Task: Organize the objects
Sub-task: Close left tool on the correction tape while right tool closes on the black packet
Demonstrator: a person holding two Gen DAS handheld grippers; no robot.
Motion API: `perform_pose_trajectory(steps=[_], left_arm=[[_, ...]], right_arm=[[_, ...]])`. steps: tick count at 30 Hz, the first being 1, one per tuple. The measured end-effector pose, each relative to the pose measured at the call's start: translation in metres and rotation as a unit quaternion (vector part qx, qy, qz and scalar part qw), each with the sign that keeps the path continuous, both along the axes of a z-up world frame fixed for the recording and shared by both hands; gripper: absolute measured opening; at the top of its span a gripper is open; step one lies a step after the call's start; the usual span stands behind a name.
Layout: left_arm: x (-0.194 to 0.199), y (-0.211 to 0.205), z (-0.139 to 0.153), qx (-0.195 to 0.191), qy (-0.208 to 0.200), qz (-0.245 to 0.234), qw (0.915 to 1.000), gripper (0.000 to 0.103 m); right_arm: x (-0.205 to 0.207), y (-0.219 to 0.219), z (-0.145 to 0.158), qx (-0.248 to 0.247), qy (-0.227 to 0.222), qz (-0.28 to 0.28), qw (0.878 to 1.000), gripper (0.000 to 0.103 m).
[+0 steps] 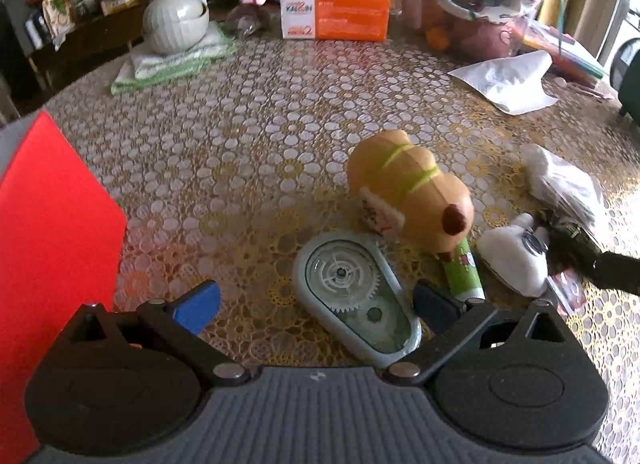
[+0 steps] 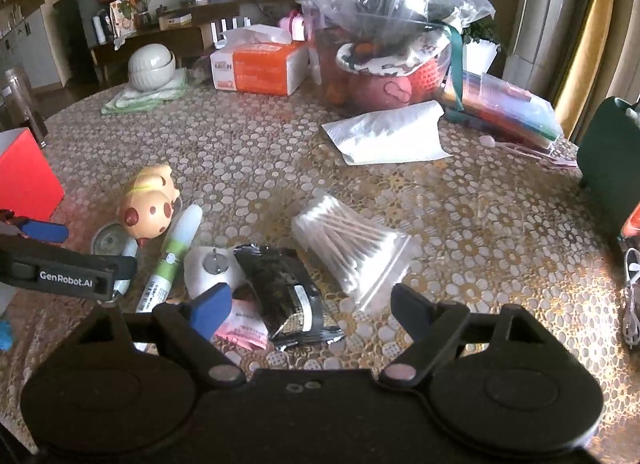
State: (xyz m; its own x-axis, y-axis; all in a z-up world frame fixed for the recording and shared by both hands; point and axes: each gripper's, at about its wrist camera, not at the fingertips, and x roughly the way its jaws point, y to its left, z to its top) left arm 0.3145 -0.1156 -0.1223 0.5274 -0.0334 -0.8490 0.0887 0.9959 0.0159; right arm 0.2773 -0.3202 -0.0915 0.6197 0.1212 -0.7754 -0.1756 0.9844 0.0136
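- Left wrist view: the left gripper (image 1: 316, 302) points down at the lace-patterned tabletop (image 1: 248, 152) with its jaws wide apart and nothing clamped.
- A grey-green correction tape dispenser (image 1: 354, 296) with clear gears lies flat between the jaws, nearer the dark right-hand finger than the blue one; whether that finger touches it cannot be told.
- Just beyond the dispenser stands a tan capybara toy (image 1: 412, 192), and a green tube (image 1: 464, 276) pokes out from under it.
- A white plush keychain (image 1: 512, 260) lies right of the tube, and a red box (image 1: 52, 232) fills the left edge.
- Right wrist view: the right gripper (image 2: 310, 308) hangs over the clutter, its jaws standing apart and holding nothing.
- A black foil packet (image 2: 288, 292) lies on the tabletop between the jaws, closer to the blue finger, with a pink sachet (image 2: 246, 328) partly under it.
- A clear bag of cotton swabs (image 2: 352, 248) lies just beyond the dark finger, outside the gap.
- The left gripper's black arm enters from the left, above the dispenser and beside the toy.
- Farther back sit an orange tissue box (image 2: 260, 68) and a white pouch (image 2: 392, 132).
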Motion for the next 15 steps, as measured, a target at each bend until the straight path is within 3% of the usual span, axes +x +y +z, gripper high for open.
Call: perform_pose_trajectory(steps=[7,9,10,15], left_arm=[[0.006,-0.003,-0.004,-0.006,0.001,0.012,0.9999,0.103],[0.005,-0.003,-0.004,-0.006,-0.003,0.013,0.9999,0.103],[0.004,-0.003,-0.004,-0.006,-0.006,0.012,0.9999,0.103],[0.002,-0.003,-0.003,-0.004,-0.012,0.008,0.9999,0.101]], right_arm=[[0.009,0.003,-0.008,-0.001,0.01,-0.004,1.0,0.082],[0.012,0.002,-0.01,0.001,0.013,-0.005,1.0,0.073],[0.013,0.002,-0.012,0.002,0.017,-0.006,1.0,0.063],[0.014,0.004,-0.016,0.016,0.022,-0.007,1.0,0.057]])
